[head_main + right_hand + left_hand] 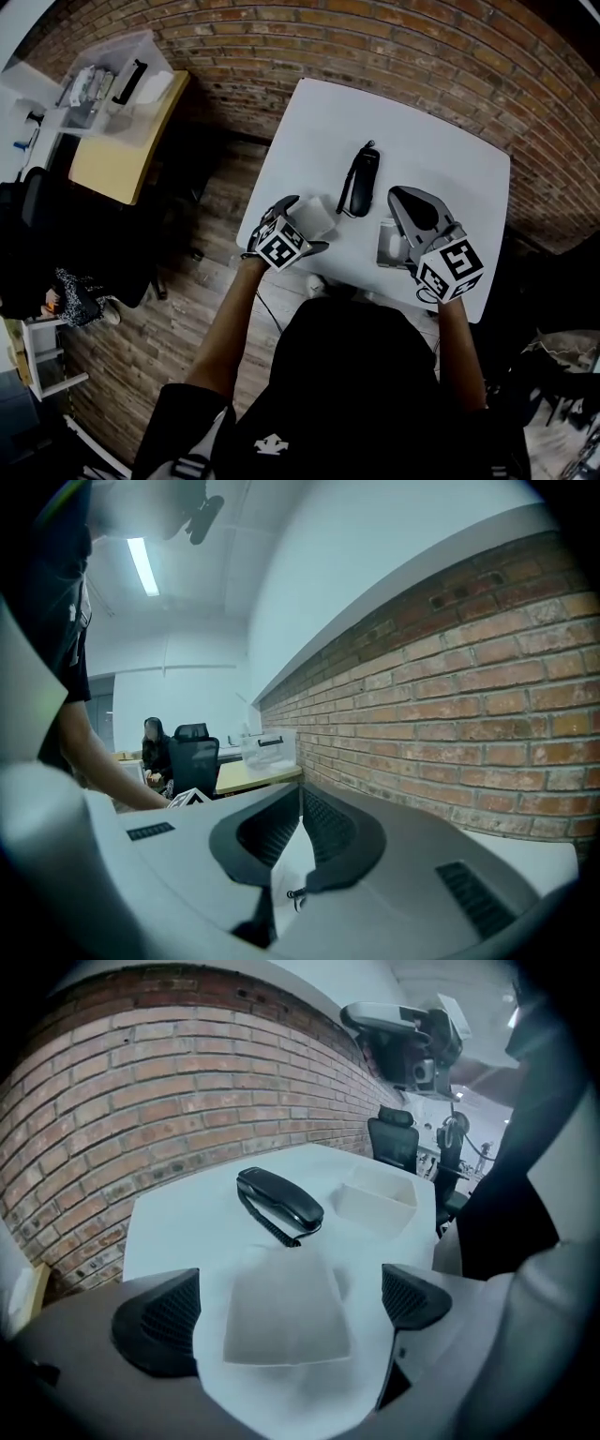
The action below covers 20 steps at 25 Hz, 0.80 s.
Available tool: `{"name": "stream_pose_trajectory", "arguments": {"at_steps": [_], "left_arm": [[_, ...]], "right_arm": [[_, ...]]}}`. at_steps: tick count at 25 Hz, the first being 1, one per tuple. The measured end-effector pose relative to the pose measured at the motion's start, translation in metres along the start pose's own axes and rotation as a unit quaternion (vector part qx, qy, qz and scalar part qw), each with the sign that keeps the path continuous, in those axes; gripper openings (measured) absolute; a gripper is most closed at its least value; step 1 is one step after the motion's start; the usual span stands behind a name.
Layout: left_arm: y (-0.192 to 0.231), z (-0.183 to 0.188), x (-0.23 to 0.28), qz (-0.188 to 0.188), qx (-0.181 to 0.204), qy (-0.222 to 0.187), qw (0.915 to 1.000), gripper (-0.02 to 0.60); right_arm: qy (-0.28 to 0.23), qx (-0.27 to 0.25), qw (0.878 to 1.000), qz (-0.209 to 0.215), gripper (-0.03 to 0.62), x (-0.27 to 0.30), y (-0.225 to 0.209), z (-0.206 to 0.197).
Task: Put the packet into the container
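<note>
The right hand-held gripper (pixel 412 200) partly hides the container (pixel 386 247).

White table (pixel 422 141), black phone (pixel 359 180), pale grey packet (pixel 281 1312) (container (pixel 378 1201) translucent white), red-brown brick wall (pixel 375 47).

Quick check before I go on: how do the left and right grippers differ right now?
Jaws: the left gripper's stand wide apart; the right gripper's are closed tip to tip.
Contents: the packet lies on the table between the left gripper's pads, neither pad touching it; the right gripper holds nothing.
Place: the left gripper is at the packet, the right gripper by the container.
Both carry a marker cube.
</note>
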State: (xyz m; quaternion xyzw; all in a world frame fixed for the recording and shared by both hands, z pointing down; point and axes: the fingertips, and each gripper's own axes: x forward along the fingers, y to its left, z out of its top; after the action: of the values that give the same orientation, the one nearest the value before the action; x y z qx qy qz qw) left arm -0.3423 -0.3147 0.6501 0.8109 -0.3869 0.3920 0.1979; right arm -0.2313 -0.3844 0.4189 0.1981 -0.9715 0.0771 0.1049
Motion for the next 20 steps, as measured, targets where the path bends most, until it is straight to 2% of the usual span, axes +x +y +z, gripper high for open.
{"name": "stream_pose_trajectory", "arguments": {"at_steps": [3, 13, 14, 16, 20], "left_arm": [[-0.001, -0.006, 0.009, 0.001, -0.013, 0.005, 0.9999, 0.600], [0.003, -0.026, 0.018, 0.009, -0.006, 0.080, 0.9967, 0.595], [0.004, -0.028, 0.018, 0.014, 0.000, 0.087, 0.9961, 0.577], [0.008, -0.031, 0.018, 0.023, 0.006, 0.100, 0.9947, 0.476], [0.009, -0.030, 0.017, 0.014, -0.013, 0.109, 0.9939, 0.437]], "right_arm": [[0.004, 0.008, 1.000, -0.006, 0.005, -0.006, -0.001, -0.003], [-0.002, 0.011, 1.000, -0.009, 0.005, -0.016, -0.005, -0.005], [-0.001, 0.013, 1.000, -0.011, 0.005, -0.017, -0.006, -0.006], [-0.001, 0.015, 1.000, -0.013, 0.005, -0.018, -0.007, -0.006], [-0.002, 0.011, 1.000, -0.012, 0.005, -0.020, -0.010, -0.005]]}}
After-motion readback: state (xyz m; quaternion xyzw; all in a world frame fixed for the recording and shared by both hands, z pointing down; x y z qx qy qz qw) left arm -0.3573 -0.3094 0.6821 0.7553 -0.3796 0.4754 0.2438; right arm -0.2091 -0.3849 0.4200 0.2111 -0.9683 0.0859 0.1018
